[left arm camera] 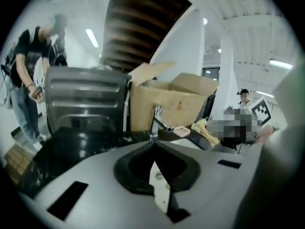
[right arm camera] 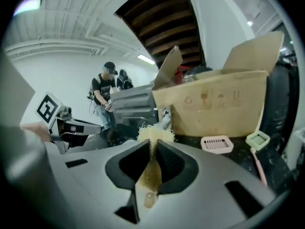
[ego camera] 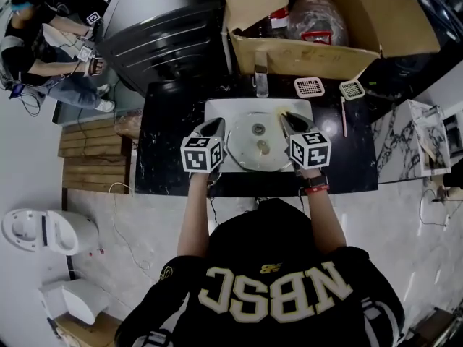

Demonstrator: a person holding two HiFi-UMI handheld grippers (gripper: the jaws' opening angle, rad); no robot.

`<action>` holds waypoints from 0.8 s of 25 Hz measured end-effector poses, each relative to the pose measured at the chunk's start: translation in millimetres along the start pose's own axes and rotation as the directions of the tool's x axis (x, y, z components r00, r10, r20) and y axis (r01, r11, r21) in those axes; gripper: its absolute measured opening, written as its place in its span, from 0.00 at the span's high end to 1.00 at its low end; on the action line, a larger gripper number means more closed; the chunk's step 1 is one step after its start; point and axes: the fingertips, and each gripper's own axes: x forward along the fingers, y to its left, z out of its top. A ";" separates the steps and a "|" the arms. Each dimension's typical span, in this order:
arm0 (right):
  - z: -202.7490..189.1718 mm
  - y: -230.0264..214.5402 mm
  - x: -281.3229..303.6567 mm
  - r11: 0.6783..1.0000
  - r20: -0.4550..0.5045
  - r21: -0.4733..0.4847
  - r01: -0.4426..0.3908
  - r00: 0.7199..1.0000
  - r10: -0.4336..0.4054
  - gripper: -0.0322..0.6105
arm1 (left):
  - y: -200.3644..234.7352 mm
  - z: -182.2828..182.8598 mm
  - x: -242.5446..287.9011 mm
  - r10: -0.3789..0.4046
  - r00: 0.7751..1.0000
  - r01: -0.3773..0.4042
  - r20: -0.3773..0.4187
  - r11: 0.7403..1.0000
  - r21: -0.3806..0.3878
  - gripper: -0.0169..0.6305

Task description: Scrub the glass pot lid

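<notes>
The counter [ego camera: 166,143] is black with faint white veining; the sink [ego camera: 217,107] is white. The left tongs [ego camera: 215,126] and right tongs [ego camera: 288,121] are grey, each with a black-and-white square-patterned cube. The scrub pad [right arm camera: 153,133] is straw-yellow. The cardboard box [ego camera: 376,20] is tan. One slotted tray [ego camera: 309,87] is pink, the other slotted tray [ego camera: 351,89] pale green.

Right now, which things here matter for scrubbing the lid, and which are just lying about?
For the job:
glass pot lid
sink
faucet
yellow scrubber, clamped in the right gripper
left gripper, shut

Lying about:
cardboard box
pink slotted tray
green slotted tray
thin pink stick
</notes>
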 end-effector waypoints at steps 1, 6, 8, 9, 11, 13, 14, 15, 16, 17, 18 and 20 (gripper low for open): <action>10.3 -1.4 -9.2 1.000 0.042 0.005 0.017 0.999 -0.018 0.87 | -3.8 15.3 -8.5 0.011 0.998 -0.013 0.055 0.999 0.036 0.95; 50.5 3.3 -50.8 0.995 0.191 -0.011 0.094 0.977 -0.090 0.87 | -26.9 63.7 -45.4 0.027 0.971 -0.052 0.238 0.994 0.101 0.95; 62.1 9.3 -64.3 0.990 0.226 -0.051 0.130 0.967 -0.116 0.87 | -33.9 73.2 -56.5 0.028 0.956 -0.062 0.291 0.992 0.109 0.95; 66.9 12.1 -70.4 0.986 0.242 -0.073 0.150 0.962 -0.129 0.87 | -35.9 76.5 -61.1 0.031 0.949 -0.070 0.313 0.991 0.112 0.95; 73.5 16.1 -80.8 0.979 0.269 -0.096 0.181 0.952 -0.149 0.87 | -38.6 81.4 -67.7 0.042 0.937 -0.088 0.346 0.989 0.121 0.95; 76.1 17.8 -87.3 0.977 0.284 -0.091 0.190 0.946 -0.158 0.87 | -40.4 84.5 -70.2 0.045 0.933 -0.097 0.358 0.987 0.129 0.95; 75.6 18.3 -89.0 0.978 0.286 -0.085 0.190 0.945 -0.159 0.87 | -41.4 85.0 -70.7 0.044 0.932 -0.096 0.359 0.987 0.130 0.95; 74.3 18.7 -90.2 0.979 0.285 -0.078 0.189 0.945 -0.160 0.87 | -42.7 85.0 -71.1 0.040 0.932 -0.093 0.359 0.987 0.130 0.95; 72.5 19.3 -91.1 0.980 0.284 -0.073 0.187 0.945 -0.159 0.87 | -44.1 84.4 -71.8 0.037 0.932 -0.089 0.360 0.988 0.129 0.95; 70.6 20.2 -91.9 0.981 0.283 -0.067 0.183 0.946 -0.157 0.87 | -45.5 83.3 -72.4 0.035 0.933 -0.086 0.359 0.988 0.128 0.95; 68.9 21.2 -92.6 0.982 0.282 -0.060 0.178 0.947 -0.155 0.87 | -46.6 81.6 -72.9 0.034 0.934 -0.085 0.356 0.988 0.129 0.95; 66.2 23.0 -93.9 0.984 0.279 -0.050 0.171 0.948 -0.151 0.87 | -48.5 77.7 -72.9 0.035 0.937 -0.085 0.348 0.988 0.129 0.95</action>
